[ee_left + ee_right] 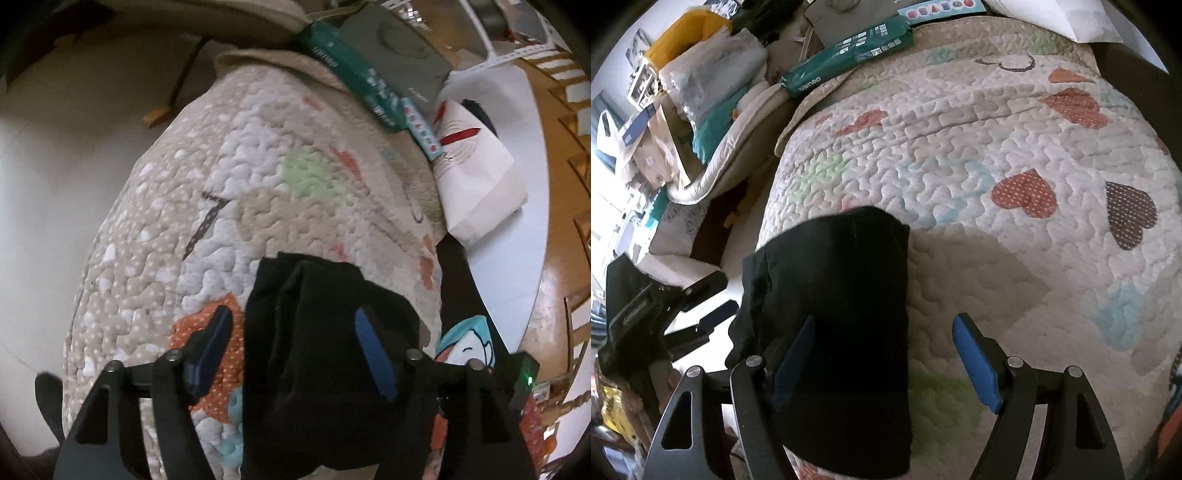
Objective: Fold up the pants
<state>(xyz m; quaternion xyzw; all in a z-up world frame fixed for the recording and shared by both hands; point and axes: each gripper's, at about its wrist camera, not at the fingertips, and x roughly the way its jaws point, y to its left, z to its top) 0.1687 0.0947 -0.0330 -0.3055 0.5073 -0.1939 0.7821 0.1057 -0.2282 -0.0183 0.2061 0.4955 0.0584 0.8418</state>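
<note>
Fingers [375,354] of both grippers are standing spread apart, clamping nothing. A patchwork quilt [997,147] is covering the bed, with the black pants [842,295] lying folded near its edge. The left gripper [297,350] is straddling the bundle; the right gripper [886,358] is hovering beside it, one finger overlapping the fabric.

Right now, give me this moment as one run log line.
pants: folded, on quilt | left gripper: open, astride pants | right gripper: open, over pants edge | next: likely release done
</note>
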